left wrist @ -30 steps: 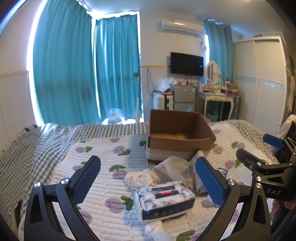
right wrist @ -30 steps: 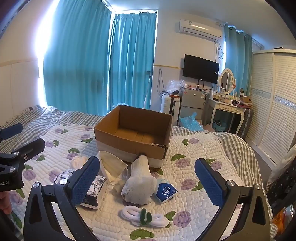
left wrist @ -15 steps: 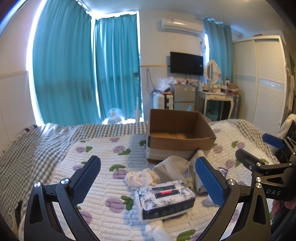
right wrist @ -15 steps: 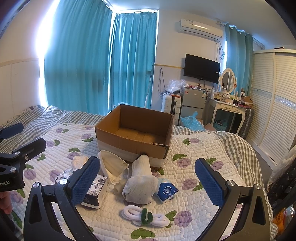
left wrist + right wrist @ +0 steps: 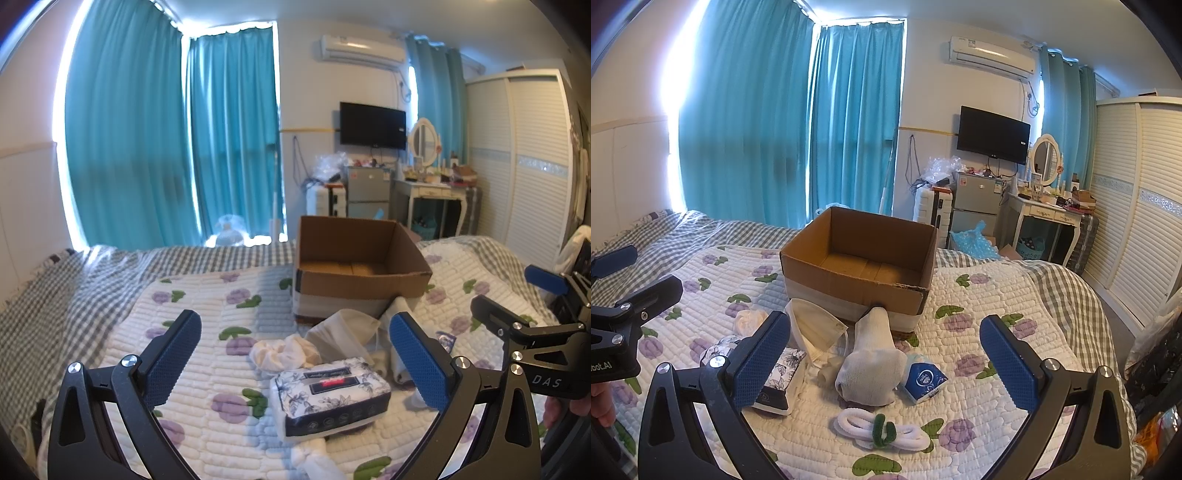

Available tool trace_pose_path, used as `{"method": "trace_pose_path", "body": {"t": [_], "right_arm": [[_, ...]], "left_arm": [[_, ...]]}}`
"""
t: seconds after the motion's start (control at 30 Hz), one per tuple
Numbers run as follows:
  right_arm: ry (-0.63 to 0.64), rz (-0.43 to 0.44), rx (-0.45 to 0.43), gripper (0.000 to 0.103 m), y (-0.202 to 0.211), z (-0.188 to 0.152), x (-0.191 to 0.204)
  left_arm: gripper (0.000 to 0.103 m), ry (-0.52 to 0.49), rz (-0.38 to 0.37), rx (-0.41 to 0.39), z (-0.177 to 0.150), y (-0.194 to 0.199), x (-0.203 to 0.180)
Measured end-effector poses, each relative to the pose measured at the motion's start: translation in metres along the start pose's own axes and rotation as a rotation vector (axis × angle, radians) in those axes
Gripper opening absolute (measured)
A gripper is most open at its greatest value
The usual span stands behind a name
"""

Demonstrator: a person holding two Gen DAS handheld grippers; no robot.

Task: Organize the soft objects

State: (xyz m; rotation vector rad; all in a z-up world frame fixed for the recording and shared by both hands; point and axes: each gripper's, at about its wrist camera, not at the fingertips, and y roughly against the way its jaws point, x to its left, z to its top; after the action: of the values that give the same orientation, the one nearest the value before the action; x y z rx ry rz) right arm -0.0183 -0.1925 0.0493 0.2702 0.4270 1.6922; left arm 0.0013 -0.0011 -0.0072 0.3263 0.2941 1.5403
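An open cardboard box (image 5: 857,273) stands on the bed; it also shows in the left wrist view (image 5: 354,266). In front of it lie a white sock (image 5: 871,358), a beige face mask (image 5: 812,328), a floral tissue pack (image 5: 328,395), a cream scrunchie (image 5: 282,352), a small blue tissue packet (image 5: 923,376) and a white fuzzy loop with a green band (image 5: 882,434). My left gripper (image 5: 295,362) is open and empty above the tissue pack. My right gripper (image 5: 886,362) is open and empty above the sock.
The bed has a quilt with purple flowers (image 5: 979,332) over a grey checked sheet (image 5: 74,295). Teal curtains (image 5: 166,147), a dressing table (image 5: 1045,214), a small fridge (image 5: 975,199) and a white wardrobe (image 5: 1137,203) stand beyond the bed.
Both grippers have edged slightly forward and down toward the items; nothing was taken hold of.
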Motion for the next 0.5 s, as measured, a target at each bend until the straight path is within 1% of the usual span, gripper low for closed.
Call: {"method": "trace_pose_path", "body": {"t": [0.5], "right_arm": [[-0.001, 0.001, 0.002, 0.103, 0.0003, 0.0004, -0.0009]], "left_arm": [[0.103, -0.003, -0.006, 0.005, -0.0012, 0.0012, 0.0008]]}}
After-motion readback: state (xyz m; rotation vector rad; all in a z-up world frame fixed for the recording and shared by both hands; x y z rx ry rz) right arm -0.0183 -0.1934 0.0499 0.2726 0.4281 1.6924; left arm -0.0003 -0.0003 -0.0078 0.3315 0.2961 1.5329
